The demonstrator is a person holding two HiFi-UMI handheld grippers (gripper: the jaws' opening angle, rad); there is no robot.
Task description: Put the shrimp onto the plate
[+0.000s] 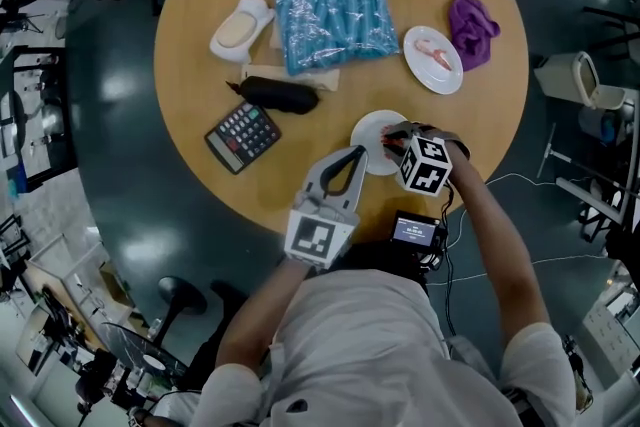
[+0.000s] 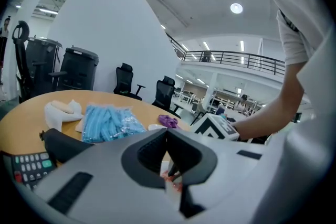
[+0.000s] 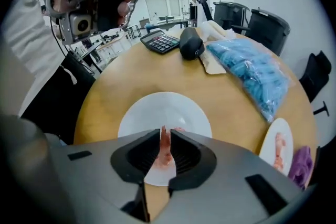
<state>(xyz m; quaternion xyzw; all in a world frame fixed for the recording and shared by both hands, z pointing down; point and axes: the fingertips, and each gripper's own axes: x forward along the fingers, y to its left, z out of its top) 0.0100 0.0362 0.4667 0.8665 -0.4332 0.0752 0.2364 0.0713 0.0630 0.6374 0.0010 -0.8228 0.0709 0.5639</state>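
Round wood table (image 1: 190, 65), open office behind. Right gripper (image 3: 166, 132) pinches shrimp (image 3: 164, 150) upright over plate (image 3: 168, 107) (poised for set-down); left gripper (image 1: 359, 153), jaws together, empty, hovers beside plate, clear of drop.

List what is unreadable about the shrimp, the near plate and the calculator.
Head view: the right tool and its marker cube cover most of the shrimp.
Right gripper view: the tool's body hides the shrimp's lower end, so contact with the near plate cannot be told.
Left gripper view: the body of the left tool covers part of the calculator.
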